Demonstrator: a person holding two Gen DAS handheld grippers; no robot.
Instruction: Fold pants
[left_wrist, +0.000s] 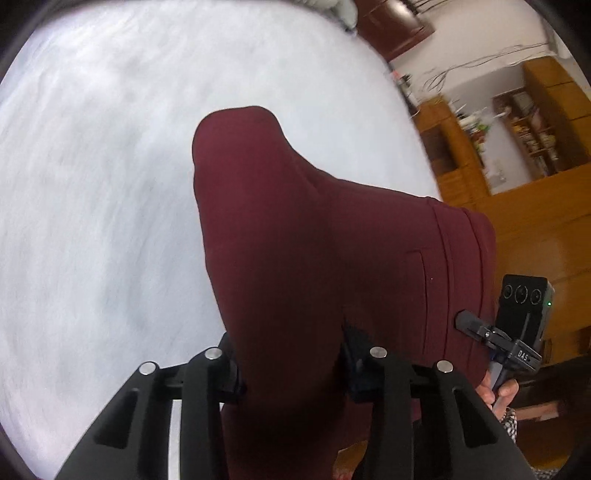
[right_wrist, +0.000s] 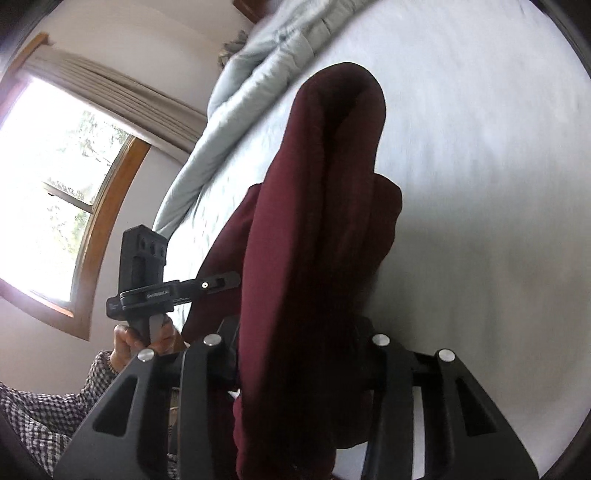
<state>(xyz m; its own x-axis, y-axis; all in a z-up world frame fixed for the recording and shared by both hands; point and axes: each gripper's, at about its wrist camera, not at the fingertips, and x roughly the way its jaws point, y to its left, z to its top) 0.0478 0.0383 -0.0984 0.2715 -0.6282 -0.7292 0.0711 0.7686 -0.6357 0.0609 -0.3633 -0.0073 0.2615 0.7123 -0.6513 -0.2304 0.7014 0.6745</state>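
Two grippers clamped on maroon pants (left_wrist: 295, 229): left gripper (left_wrist: 291, 373) and right gripper (right_wrist: 299, 354) each pinched on bunched fabric. Pants held above white bed (left_wrist: 92, 184), long axis stretched away from cameras, far end draped onto sheet.

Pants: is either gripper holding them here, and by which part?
Both hold the maroon pants. The left gripper and the right gripper each clamp a thick bunch of fabric; which part each bunch belongs to cannot be told.

Dark maroon stretch-fabric pants (left_wrist: 295, 240), bunched lengthwise w/ a rounded fold at far end, waistband seams at right, hang lifted above pale grey bedsheet (left_wrist: 92, 184).
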